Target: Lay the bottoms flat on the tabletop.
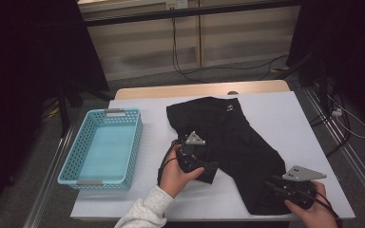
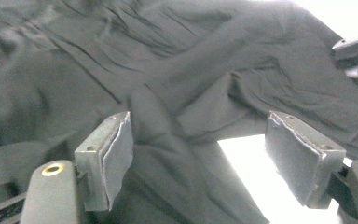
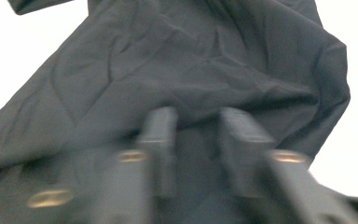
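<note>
While the black shorts lay spread on the white table, unfolded and well apart from the empty blue basket, the work looked barely begun. The left gripper stood spread over one leg hem; the right gripper was nearly pressed together, a fold of cloth between its jaws. Waistband pointed far, legs near; long axis ran front to back.

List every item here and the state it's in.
Black garment: spread out rumpled on the table, not folded.
Blue basket: empty, upright.
Left hand-held gripper: jaws open over the cloth.
Right hand-held gripper: jaws narrow with a gap, blurred, at the garment's near end.
</note>
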A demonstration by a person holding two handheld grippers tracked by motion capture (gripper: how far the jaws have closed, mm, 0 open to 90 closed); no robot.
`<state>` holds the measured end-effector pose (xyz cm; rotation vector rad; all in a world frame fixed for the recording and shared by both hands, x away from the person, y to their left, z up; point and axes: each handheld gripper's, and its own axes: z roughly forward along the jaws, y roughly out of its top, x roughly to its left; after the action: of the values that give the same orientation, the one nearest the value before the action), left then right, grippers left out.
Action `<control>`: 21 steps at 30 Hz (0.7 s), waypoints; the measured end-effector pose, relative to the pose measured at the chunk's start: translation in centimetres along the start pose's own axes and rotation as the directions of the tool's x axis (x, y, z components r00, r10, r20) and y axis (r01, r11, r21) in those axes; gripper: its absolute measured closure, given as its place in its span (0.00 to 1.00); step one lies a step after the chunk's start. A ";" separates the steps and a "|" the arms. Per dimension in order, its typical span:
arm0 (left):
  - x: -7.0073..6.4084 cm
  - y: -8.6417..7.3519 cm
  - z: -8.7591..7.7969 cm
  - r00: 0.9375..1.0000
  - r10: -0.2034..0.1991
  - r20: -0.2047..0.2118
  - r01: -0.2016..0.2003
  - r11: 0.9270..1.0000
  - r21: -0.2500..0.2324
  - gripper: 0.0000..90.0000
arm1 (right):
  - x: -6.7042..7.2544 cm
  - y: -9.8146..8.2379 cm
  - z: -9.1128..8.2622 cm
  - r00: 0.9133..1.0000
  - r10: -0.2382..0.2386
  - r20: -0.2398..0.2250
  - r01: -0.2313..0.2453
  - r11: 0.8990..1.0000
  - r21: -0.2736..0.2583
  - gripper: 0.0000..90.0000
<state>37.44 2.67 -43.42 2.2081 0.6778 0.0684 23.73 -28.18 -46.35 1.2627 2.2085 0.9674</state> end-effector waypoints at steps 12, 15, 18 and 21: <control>-0.8 -0.4 2.1 0.999 0.045 0.019 -0.045 0.999 0.016 0.37 | -1.3 0.1 -1.6 0.998 0.051 -0.033 -0.052 0.998 -0.019 1.00; -0.5 -0.7 2.3 0.999 0.042 0.007 -0.043 0.999 0.030 0.40 | -2.1 0.0 -2.3 0.998 0.065 -0.016 -0.065 0.997 -0.036 1.00; -0.2 -0.8 2.2 1.000 0.030 -0.004 -0.030 0.999 0.033 0.45 | -2.9 -0.4 -2.8 0.996 0.088 0.003 -0.087 0.995 -0.040 1.00; -0.2 -0.9 2.1 1.000 0.015 -0.013 -0.014 0.999 0.041 0.54 | -3.7 -0.8 -3.2 0.994 0.103 0.025 -0.102 0.994 -0.040 1.00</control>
<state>37.47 1.59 -45.45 2.2533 0.6760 0.0769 23.01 -32.81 -44.74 1.3749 2.1118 1.0206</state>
